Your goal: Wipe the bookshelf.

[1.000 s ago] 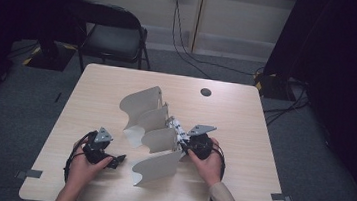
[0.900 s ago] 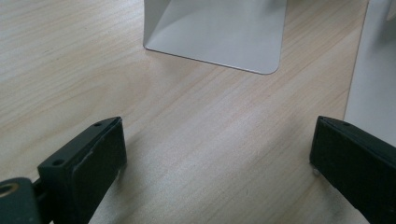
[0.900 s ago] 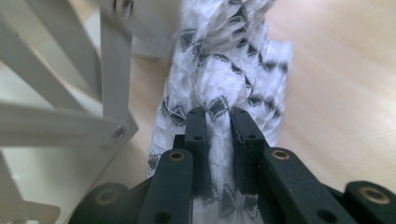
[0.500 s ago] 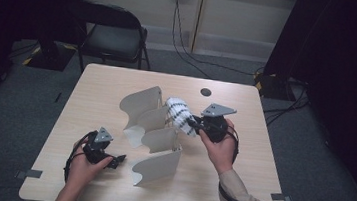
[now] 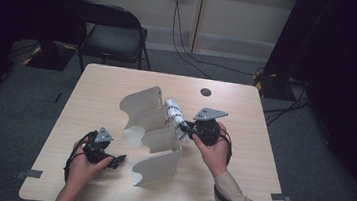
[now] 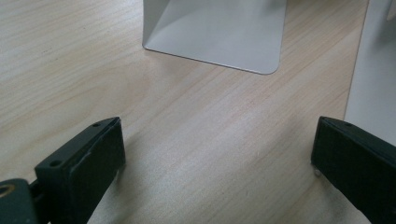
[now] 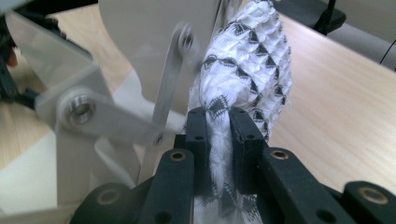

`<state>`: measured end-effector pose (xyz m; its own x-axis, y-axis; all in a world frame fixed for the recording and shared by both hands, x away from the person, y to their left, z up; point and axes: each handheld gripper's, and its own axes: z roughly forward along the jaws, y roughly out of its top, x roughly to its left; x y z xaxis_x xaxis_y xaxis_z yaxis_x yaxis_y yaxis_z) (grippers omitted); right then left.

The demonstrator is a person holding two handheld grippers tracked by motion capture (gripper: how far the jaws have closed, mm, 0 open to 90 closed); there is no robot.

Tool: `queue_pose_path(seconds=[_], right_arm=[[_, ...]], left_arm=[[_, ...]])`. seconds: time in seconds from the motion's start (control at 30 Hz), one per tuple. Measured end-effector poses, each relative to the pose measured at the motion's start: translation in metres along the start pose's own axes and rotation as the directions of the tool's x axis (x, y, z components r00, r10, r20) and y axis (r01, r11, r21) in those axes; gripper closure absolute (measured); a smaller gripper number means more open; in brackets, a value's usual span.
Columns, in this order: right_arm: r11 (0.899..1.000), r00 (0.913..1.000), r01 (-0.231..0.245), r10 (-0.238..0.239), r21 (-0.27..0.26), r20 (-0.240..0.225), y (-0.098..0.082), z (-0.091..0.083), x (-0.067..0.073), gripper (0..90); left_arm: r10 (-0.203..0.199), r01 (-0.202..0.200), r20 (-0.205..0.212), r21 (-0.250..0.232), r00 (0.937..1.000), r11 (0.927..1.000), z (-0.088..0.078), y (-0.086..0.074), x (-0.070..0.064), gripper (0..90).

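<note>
My right gripper [image 5: 187,128] pinches the patterned white cloth [image 5: 175,116] above the white divider rack [image 5: 151,128]; my left gripper [image 5: 116,161] rests wide, holding nothing.

High cam looks fwd/down over whole bench [image 5: 118,81]; both gripper cams sit close, sharing the white rack [image 5: 155,133] w/ it.

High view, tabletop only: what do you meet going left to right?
Left gripper → white rack of curved dividers → white patterned cloth → right gripper → small dark disc.
</note>
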<state>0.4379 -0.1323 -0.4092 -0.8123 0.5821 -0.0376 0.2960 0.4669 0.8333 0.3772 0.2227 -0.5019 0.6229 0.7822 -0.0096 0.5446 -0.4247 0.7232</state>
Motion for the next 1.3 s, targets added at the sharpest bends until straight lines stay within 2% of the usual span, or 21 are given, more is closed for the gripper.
queue_pose_path(seconds=[0.2, 0.47, 0.6, 0.77, 0.87, 0.93, 1.0, 1.07, 1.13, 1.2, 1.23, 1.3], right_arm=[[0.999, 0.9993, 0.013, -0.012, 0.047, -0.035, -0.019, 0.012, 0.005, 79.9], [0.994, 0.9990, 0.008, -0.003, 0.109, -0.045, -0.040, 0.025, 0.006, 79.9], [0.990, 0.9993, 0.012, -0.007, 0.140, -0.036, -0.049, 0.028, 0.006, 79.8], [0.988, 0.9999, 0.009, -0.008, 0.153, -0.008, -0.056, 0.025, 0.001, 78.0], [0.990, 0.9996, -0.010, 0.007, 0.139, 0.027, -0.058, 0.020, -0.002, 68.5], [0.992, 0.9974, -0.028, 0.020, 0.124, 0.070, -0.057, 0.016, -0.004, 54.1], [0.994, 0.9949, -0.057, 0.048, 0.098, 0.089, -0.055, 0.014, -0.006, 45.8], [0.993, 0.9922, -0.071, 0.061, 0.094, 0.109, -0.052, 0.015, -0.007, 33.5], [0.993, 0.9897, -0.089, 0.078, 0.084, 0.120, -0.052, 0.018, -0.008, 30.9], [0.990, 0.9878, -0.098, 0.084, 0.098, 0.131, -0.053, 0.024, -0.008, 25.6], [0.988, 0.9872, -0.120, 0.107, 0.102, 0.118, -0.055, 0.027, -0.008, 25.1], [0.986, 0.9885, -0.120, 0.108, 0.116, 0.106, -0.058, 0.035, -0.005, 25.7]], left_arm=[[-0.001, 0.001, 0.000, 0.000, 1.0000, 1.0000, 0.000, 0.000, 0.000, 2.3], [0.000, 0.000, 0.000, 0.000, 1.0000, 1.0000, 0.000, 0.000, 0.000, 2.3], [0.000, 0.000, 0.000, 0.000, 1.0000, 1.0000, 0.000, 0.000, 0.000, 2.3], [0.001, -0.001, 0.000, 0.000, 1.0000, 1.0000, 0.000, 0.000, 0.000, 2.3], [0.000, 0.000, 0.000, 0.000, 1.0000, 1.0000, 0.000, 0.000, 0.000, 2.3], [0.000, 0.000, 0.000, 0.000, 1.0000, 1.0000, 0.000, 0.000, 0.000, 2.2], [-0.001, 0.001, 0.000, 0.000, 1.0000, 1.0000, 0.000, 0.000, 0.000, 2.3], [-0.001, 0.001, -0.001, 0.000, 1.0000, 1.0000, 0.000, 0.000, 0.000, 2.2], [0.001, -0.001, -0.001, 0.002, 1.0000, 1.0000, 0.000, 0.000, 0.000, 2.1], [0.002, -0.002, 0.000, 0.005, 1.0000, 1.0000, 0.000, 0.000, 0.000, 2.0], [-0.004, 0.004, 0.000, 0.001, 1.0000, 1.0000, 0.000, 0.000, 0.000, 1.9], [0.002, -0.002, 0.001, 0.005, 1.0000, 1.0000, 0.000, 0.000, 0.000, 1.8]])
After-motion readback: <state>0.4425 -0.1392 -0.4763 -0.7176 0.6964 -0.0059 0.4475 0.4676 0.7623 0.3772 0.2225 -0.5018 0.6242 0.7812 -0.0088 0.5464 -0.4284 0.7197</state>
